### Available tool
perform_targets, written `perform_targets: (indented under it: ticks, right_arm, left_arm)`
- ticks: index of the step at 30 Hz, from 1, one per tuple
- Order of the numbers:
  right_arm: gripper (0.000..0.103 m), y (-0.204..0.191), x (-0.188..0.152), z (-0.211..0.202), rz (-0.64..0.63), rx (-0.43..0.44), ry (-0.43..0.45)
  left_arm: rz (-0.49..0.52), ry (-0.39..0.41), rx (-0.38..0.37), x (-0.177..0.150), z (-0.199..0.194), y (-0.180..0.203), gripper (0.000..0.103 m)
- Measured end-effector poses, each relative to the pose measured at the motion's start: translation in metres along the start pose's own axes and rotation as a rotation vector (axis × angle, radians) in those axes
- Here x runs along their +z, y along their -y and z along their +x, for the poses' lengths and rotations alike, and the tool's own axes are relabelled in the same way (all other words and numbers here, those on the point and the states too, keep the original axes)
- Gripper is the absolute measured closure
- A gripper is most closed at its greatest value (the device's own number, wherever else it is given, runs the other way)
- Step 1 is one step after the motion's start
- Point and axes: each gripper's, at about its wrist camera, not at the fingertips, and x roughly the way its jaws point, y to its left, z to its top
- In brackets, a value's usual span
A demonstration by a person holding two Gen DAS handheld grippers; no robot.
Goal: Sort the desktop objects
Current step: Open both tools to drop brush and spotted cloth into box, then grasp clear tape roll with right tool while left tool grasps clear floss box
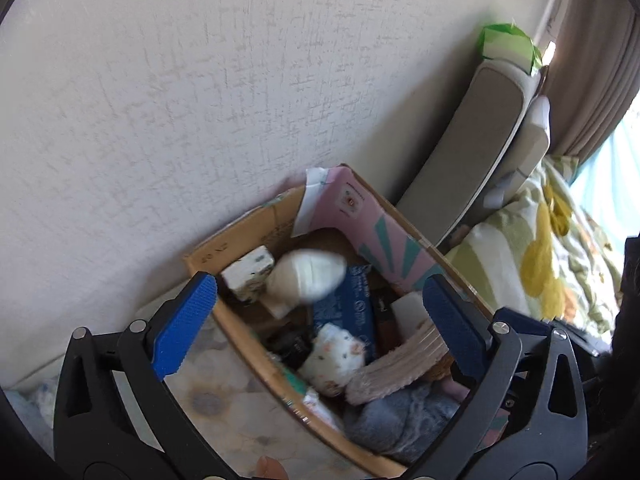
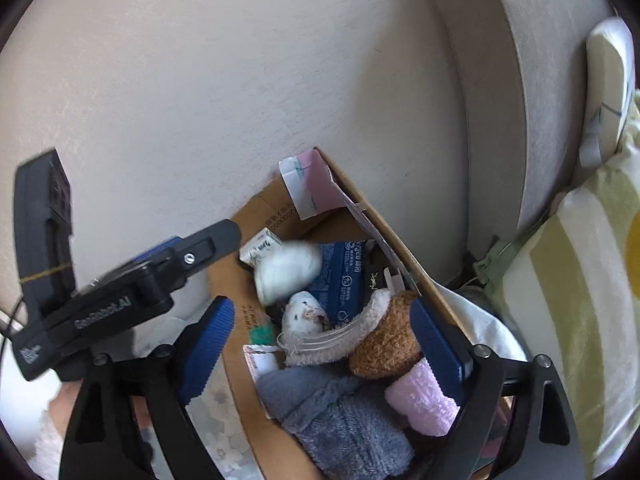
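Evidently both grippers hang over the cardboard box (image 1: 240, 236), fingers spread wide and empty. A blurred white bundle (image 1: 308, 276) sits at the box's far end, ahead between the left gripper (image 1: 320, 320) fingers; the right gripper (image 2: 324, 348) is farther off.

Soft daylight is admitted from the window (image 1: 612, 184) at three o'clock in the left wrist view, where the glass is blown out to pale glare. The wall (image 1: 200, 100) is evenly lit, slightly cooler than in the right wrist view. Strong fisheye bending and black vignetting are seen at every rim. A white bundle (image 1: 308, 276) in the cardboard box (image 1: 256, 364) is smeared by motion blur.
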Motion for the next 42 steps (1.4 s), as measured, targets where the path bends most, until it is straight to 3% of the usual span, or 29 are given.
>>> perform_targets:
  ticks: [5,12,19,27,32,42]
  right_arm:
    - [0.012,-0.014,-0.003,-0.004,-0.084,-0.06,0.009]
    - [0.012,-0.045,-0.009,-0.01,-0.274,-0.196,0.014]
    - [0.012,-0.08,-0.017,-0.024,-0.398,-0.231,0.06]
    - [0.012,-0.126,-0.028,-0.024,-0.485,-0.187,0.057]
    - [0.012,-0.167,-0.042,-0.027,-0.588,-0.122,0.072]
    - [0.012,-0.219,-0.083,-0.008,-0.652,0.051,0.008]
  left_arm:
    - [0.005,0.014,0.036,-0.006,-0.017,-0.008,0.0]
    - [-0.036,0.071,-0.009,-0.011,-0.056,-0.02,0.0]
    - [-0.067,0.141,0.03,-0.022,-0.098,-0.039,0.0]
    - [-0.082,0.191,0.135,-0.047,-0.137,-0.075,0.0]
    - [-0.123,0.18,0.176,-0.071,-0.152,-0.108,0.001]
    - [-0.316,0.144,0.341,-0.146,-0.187,-0.204,0.0]
